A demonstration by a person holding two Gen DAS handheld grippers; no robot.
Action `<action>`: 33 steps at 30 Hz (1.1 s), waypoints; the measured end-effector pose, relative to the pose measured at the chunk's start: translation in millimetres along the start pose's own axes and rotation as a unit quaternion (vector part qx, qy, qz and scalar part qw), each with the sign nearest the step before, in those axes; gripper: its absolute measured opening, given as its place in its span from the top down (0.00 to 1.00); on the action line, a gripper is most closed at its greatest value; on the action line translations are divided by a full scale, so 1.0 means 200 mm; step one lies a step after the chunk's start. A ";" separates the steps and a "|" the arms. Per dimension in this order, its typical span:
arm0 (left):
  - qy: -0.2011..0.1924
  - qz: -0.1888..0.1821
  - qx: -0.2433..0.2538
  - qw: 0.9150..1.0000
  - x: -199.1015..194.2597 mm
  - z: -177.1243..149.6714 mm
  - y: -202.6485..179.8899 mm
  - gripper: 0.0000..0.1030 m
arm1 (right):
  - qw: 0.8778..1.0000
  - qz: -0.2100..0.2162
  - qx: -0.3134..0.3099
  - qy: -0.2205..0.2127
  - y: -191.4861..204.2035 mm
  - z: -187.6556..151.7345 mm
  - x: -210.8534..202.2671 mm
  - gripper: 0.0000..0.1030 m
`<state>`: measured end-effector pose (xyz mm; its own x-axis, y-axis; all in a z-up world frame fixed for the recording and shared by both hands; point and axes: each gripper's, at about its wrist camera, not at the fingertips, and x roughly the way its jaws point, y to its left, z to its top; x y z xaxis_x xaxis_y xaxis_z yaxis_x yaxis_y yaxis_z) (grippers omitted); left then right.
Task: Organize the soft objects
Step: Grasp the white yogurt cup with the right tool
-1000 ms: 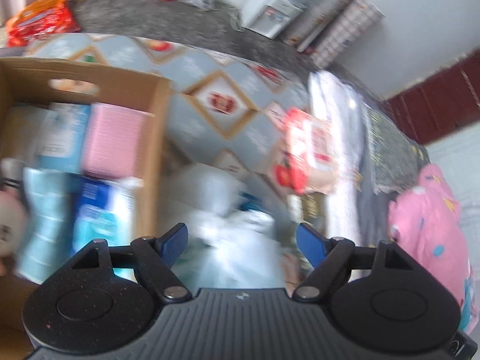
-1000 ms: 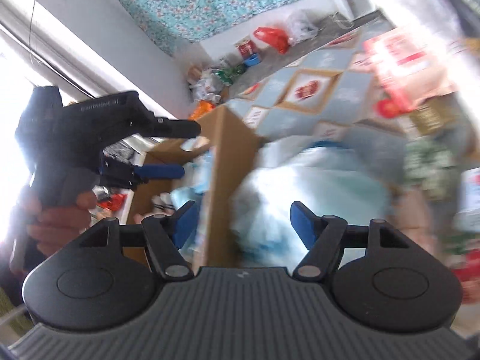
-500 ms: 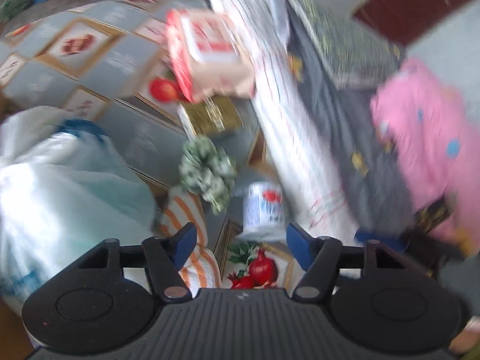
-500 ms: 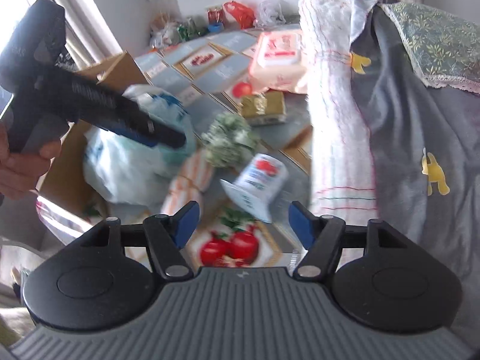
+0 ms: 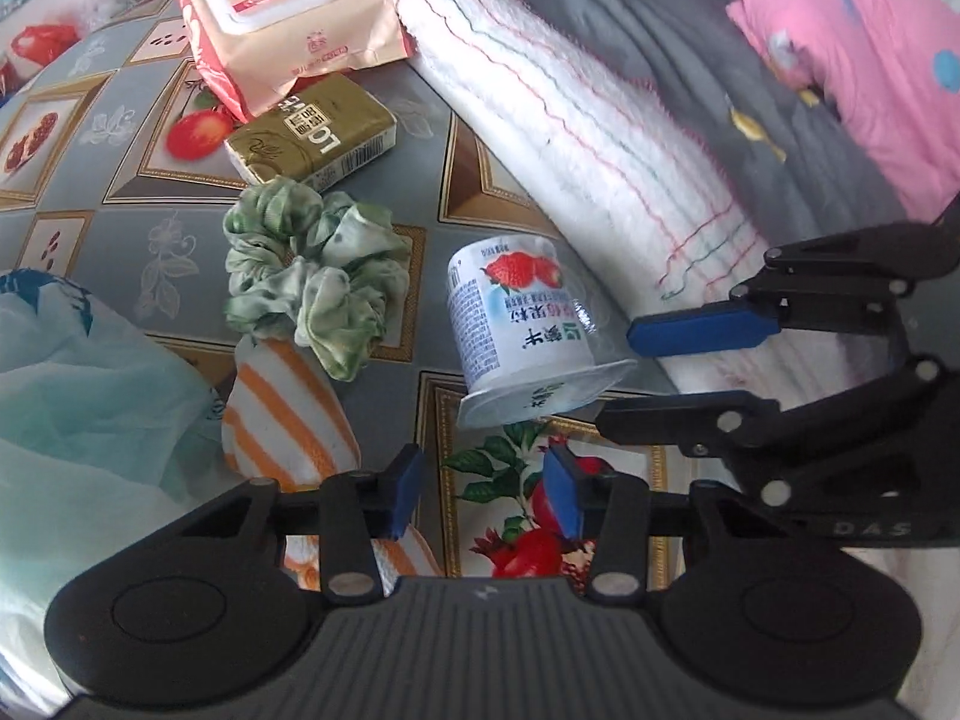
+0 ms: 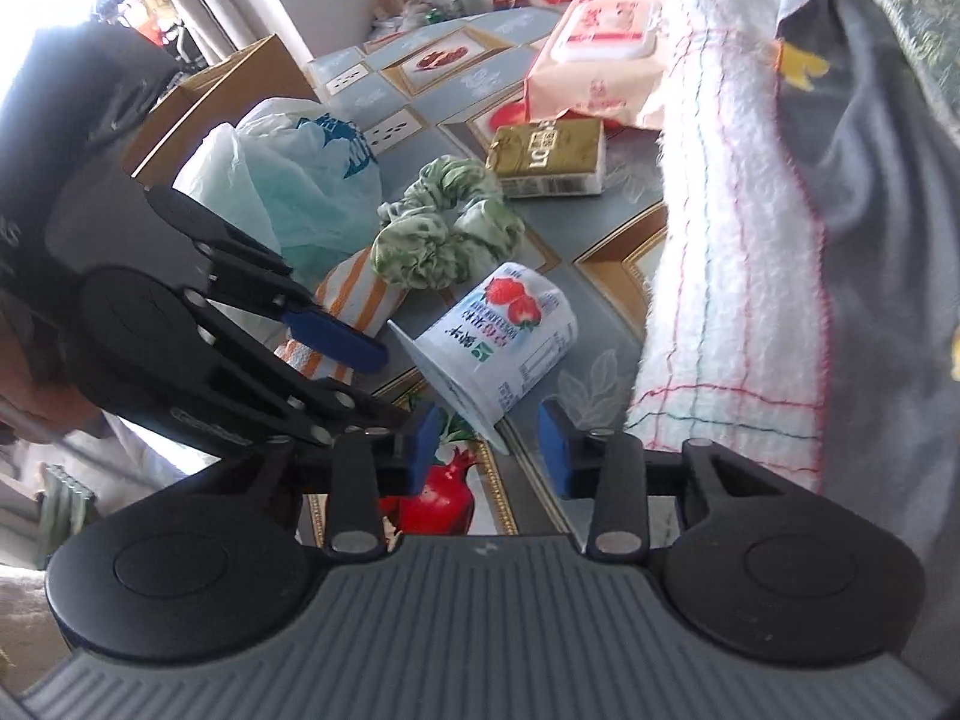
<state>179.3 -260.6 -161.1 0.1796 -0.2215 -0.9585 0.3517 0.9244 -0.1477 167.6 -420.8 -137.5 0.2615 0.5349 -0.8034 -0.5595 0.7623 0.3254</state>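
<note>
A strawberry yogurt cup (image 5: 516, 324) (image 6: 504, 336) lies tipped on the patterned tablecloth (image 5: 120, 228). My right gripper (image 6: 487, 444) (image 5: 618, 378) is closing with the cup's rim between its jaws, and a gap still shows at the right pad. A green scrunchie (image 5: 306, 276) (image 6: 444, 234) rests on an orange-striped sock (image 5: 282, 420) (image 6: 354, 300). My left gripper (image 5: 485, 495) (image 6: 390, 387) is also closing, low over the sock's near end. The sock runs under its left finger (image 5: 405, 495), and only tablecloth shows between its jaws.
A gold box (image 5: 312, 141) and a wet-wipes pack (image 5: 288, 18) lie behind the scrunchie. A rolled white towel (image 5: 600, 138), grey bedding (image 5: 780, 120) and pink cloth (image 5: 870, 60) fill the right. A pale plastic bag (image 5: 72, 372) and a cardboard box (image 6: 228, 90) stand left.
Both grippers swung away from the cardboard box and plastic bag and dropped toward the cup and sock. Both pairs of jaws have narrowed.
</note>
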 end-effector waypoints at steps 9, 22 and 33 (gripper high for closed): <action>-0.018 0.012 0.003 1.000 0.07 0.04 -0.03 0.58 | 1.000 0.018 0.022 0.005 -0.05 -0.02 0.07 0.84; -0.032 -0.050 -0.029 0.998 -0.11 0.11 -0.02 0.67 | 0.995 0.042 0.091 -0.020 -0.11 0.06 -0.08 0.88; -0.026 -0.129 -0.161 0.978 -0.06 0.16 0.18 0.67 | 0.964 0.085 0.248 -0.045 -0.30 0.07 -0.01 0.86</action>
<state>218.8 -234.9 -146.6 0.1719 -0.4681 -0.8668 0.0863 0.8837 -0.4601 212.1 -462.5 -147.6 0.2791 0.6804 -0.6777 -0.1624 0.7290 0.6650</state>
